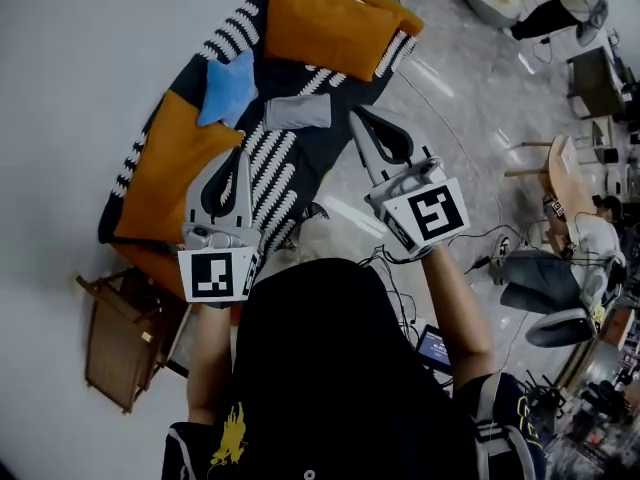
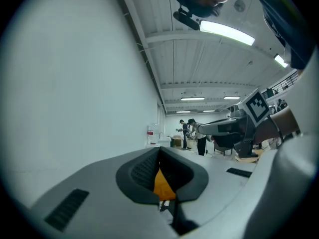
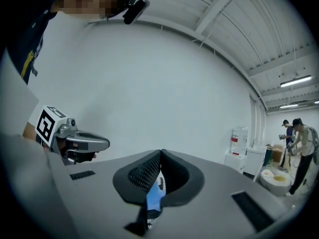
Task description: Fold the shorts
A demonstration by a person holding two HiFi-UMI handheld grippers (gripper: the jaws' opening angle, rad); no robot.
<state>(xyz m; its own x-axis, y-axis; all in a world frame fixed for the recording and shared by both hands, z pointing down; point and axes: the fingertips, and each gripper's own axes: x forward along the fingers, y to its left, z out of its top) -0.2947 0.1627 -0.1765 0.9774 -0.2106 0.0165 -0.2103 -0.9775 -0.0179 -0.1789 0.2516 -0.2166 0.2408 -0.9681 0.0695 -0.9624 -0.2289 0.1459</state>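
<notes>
The grey shorts [image 1: 298, 111] lie as a small folded rectangle on the black-and-white striped sofa cover [image 1: 280, 163], between the cushions. Both grippers are held up level above the sofa's front, apart from the shorts. My left gripper [image 1: 244, 158] [image 2: 159, 152] is shut with nothing in it; only an orange sliver shows through the gap behind its pads. My right gripper [image 1: 357, 118] [image 3: 160, 154] is shut and empty too, its tip just right of the shorts in the head view, with a blue sliver showing behind its pads.
On the sofa lie a blue star pillow [image 1: 228, 88] and orange cushions at the back [image 1: 325, 28] and left [image 1: 165, 173]. A wooden side table [image 1: 118, 336] stands at the left. A fan [image 1: 560, 326] and chairs are on the marble floor at right. People stand far off [image 2: 192, 133].
</notes>
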